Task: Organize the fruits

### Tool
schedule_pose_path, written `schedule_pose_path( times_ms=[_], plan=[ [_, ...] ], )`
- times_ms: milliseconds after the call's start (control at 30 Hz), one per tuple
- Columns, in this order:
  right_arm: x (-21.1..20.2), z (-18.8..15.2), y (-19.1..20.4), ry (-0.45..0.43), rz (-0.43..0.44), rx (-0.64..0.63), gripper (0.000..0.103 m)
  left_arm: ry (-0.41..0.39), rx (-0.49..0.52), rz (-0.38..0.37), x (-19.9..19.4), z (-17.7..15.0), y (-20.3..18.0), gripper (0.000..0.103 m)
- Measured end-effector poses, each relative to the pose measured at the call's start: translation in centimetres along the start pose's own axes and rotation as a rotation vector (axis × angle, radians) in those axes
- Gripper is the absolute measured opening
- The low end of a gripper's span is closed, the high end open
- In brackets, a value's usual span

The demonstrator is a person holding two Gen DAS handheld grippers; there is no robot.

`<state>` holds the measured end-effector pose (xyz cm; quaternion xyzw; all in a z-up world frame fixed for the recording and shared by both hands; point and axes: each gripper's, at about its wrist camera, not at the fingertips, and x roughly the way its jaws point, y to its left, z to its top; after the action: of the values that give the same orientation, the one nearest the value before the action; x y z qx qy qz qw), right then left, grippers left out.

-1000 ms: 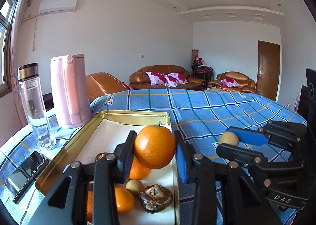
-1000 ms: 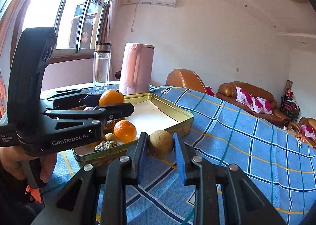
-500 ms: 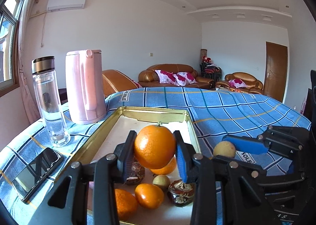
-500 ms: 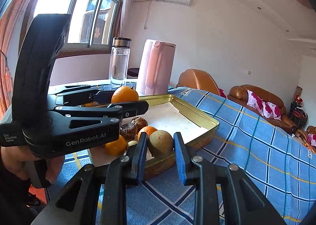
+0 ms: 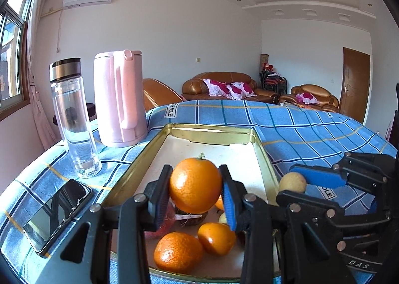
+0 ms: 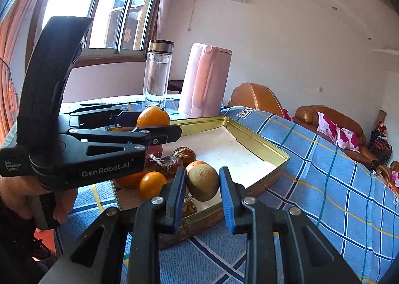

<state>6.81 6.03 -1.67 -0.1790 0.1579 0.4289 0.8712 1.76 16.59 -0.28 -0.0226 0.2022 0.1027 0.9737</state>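
Blue checked cloth (image 5: 286,124) covers the table under a shallow gold metal tray (image 5: 212,132). Above its near end, the left gripper (image 5: 195,193) is clamped on a round orange (image 5: 195,184), and the right gripper (image 6: 202,185) is clamped on a small brownish-green fruit (image 6: 203,181) at the tray's near rim. Loose oranges (image 5: 217,238) and dark dried fruits (image 6: 172,163) crowd below. Released from this height, either fruit could bounce off that pile, roll over the low rim, or strike the glass bottle (image 5: 73,119) or black phone (image 5: 57,214) nearby.

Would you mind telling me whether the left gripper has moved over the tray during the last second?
Yes. The left gripper, shut on the orange, has shifted back toward the gold tray's near end.
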Motion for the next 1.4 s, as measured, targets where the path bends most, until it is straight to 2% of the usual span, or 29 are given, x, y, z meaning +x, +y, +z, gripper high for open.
schedule_pose_path(
  times_ms=[400,833,1033,1100,1133,1200,1267,1400],
  plan=[
    [1.1,0.3,0.2,0.026,0.017,0.003,0.029,0.053,0.005,0.018,0.8,-0.8,0.7,0.039],
    [2.9,0.4,0.4,0.110,0.046,-0.006,0.029,0.124,0.026,0.018,1.7,-1.1,0.9,0.039],
    [3.6,0.3,1.0,0.146,0.054,-0.032,0.029,0.128,0.058,0.025,1.7,-1.2,0.3,0.040],
    [3.6,0.3,0.9,0.144,0.057,-0.032,0.029,0.129,0.058,0.020,1.6,-1.3,0.3,0.043],
    [3.5,0.3,0.9,0.142,0.058,-0.031,0.031,0.128,0.056,0.015,1.6,-1.3,0.3,0.044],
    [3.3,0.2,0.9,0.134,0.057,-0.028,0.044,0.125,0.059,0.014,1.5,-1.3,0.2,0.045],
    [3.0,0.3,0.7,0.121,0.043,-0.023,0.051,0.120,0.056,0.017,1.4,-1.4,0.2,0.048],
    [2.7,0.3,0.4,0.105,0.032,-0.005,0.057,0.101,0.040,0.034,1.0,-1.3,0.6,0.062]
  ],
)
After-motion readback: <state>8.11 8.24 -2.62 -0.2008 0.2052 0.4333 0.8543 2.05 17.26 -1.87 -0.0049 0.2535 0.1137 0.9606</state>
